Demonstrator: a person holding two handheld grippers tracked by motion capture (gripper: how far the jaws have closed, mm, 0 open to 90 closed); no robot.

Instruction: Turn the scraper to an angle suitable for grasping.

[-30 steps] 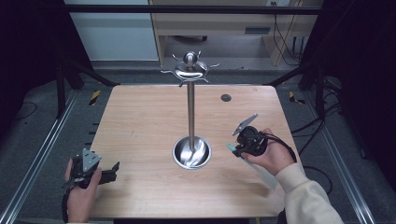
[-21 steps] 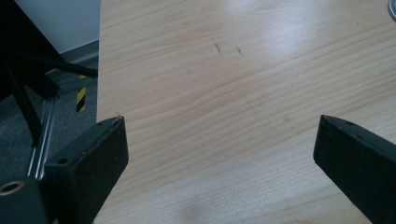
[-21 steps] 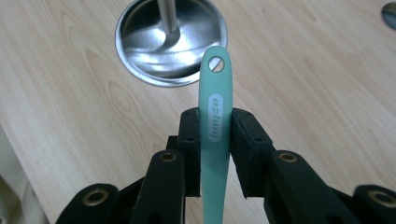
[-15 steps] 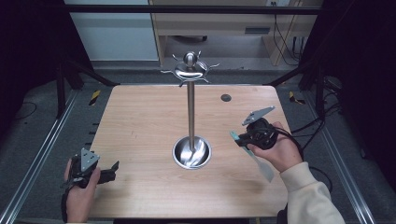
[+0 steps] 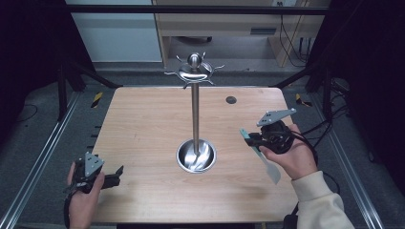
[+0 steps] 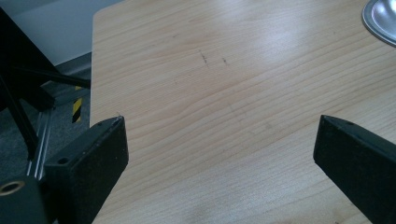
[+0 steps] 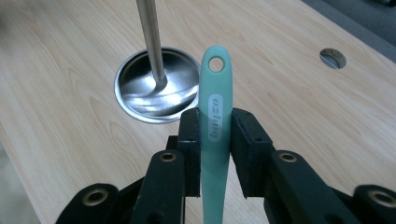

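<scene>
While clamped in right gripper (image 7: 215, 140), spatula (image 7: 215, 121) beside stand's empty dish (image 7: 140, 100).

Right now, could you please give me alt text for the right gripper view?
The right gripper is shut on a green spatula handle, whose hanging hole points up. Behind it, a steel stand rises from its round base on a wooden table.

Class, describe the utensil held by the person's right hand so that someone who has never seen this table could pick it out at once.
Start at the tall steel stand in the middle of the wooden table. To its right, the right tool is shut on a mint-green spatula. It is the one coloured item here, with a hanging hole in its handle end and a pale blade trailing behind the hand.
</scene>
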